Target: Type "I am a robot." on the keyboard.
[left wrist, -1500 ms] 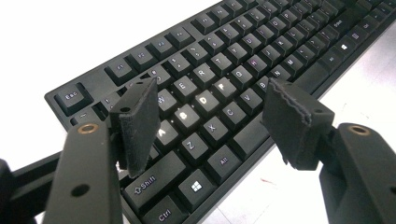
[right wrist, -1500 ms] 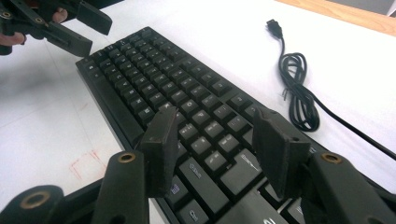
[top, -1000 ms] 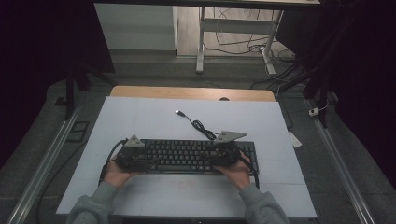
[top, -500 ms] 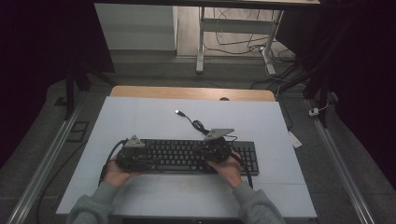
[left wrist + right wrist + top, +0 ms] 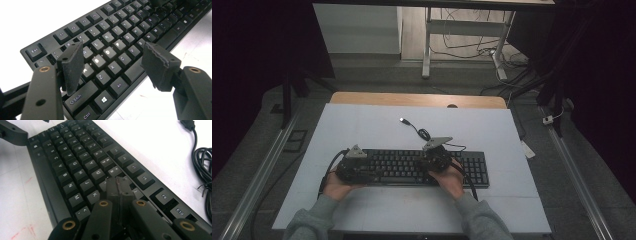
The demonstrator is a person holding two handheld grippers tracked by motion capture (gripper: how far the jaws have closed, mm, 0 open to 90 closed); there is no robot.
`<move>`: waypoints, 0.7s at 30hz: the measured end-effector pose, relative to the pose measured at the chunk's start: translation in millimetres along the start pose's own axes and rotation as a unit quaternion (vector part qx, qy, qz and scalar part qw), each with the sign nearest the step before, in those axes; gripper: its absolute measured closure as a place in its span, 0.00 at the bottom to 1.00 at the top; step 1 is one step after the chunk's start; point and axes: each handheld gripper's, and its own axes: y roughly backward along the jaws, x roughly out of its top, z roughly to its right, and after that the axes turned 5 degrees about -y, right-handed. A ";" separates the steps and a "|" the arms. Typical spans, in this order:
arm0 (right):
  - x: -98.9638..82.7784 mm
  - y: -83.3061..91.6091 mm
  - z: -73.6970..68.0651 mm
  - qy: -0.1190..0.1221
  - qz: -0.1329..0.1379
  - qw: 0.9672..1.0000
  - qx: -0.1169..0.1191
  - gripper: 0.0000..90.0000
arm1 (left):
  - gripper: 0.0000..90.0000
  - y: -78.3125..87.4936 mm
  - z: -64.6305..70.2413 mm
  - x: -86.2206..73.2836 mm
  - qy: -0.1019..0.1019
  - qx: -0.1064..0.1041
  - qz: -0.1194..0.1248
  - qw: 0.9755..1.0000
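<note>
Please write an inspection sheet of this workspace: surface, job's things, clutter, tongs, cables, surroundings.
Surface: pale blue-white rectangular table top, with faint red marks in the right gripper view.
Job's things: black full-size plastic keyboard, lying flat near the person's edge; some keys around S and D look lit in the left gripper view.
Clutter: nothing seen.
Tongs: left tongs open, jaws apart above the keyboard's left end; right tongs shut, tips together at the keys beside K, nothing between them.
Cables: black keyboard cable, loosely coiled behind the keyboard, its USB plug lying free.
Surroundings: wooden board behind the table; metal floor rails on both sides; loose wires on the floor beyond.
</note>
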 end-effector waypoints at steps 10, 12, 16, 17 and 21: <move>-1.1 -6.0 1.0 0.003 -0.003 1.000 -0.004 1.00 | 0.38 -0.4 0.2 -0.1 -0.001 0.001 -0.001 1.000; -1.4 -6.8 0.9 0.002 -0.004 1.000 -0.003 1.00 | 0.38 -0.3 0.1 -0.1 -0.001 0.001 -0.001 1.000; -1.4 -8.2 -0.3 0.016 -0.007 1.000 -0.010 1.00 | 0.38 -0.3 0.1 -0.1 -0.001 0.001 -0.001 1.000; -1.9 -9.5 -1.2 0.020 -0.013 1.000 -0.016 1.00 | 0.38 -0.4 0.1 -0.1 -0.001 0.001 -0.001 1.000; -2.0 -9.2 -1.3 0.017 -0.007 1.000 -0.015 1.00 | 0.38 -0.2 0.6 0.0 -0.002 0.002 0.001 1.000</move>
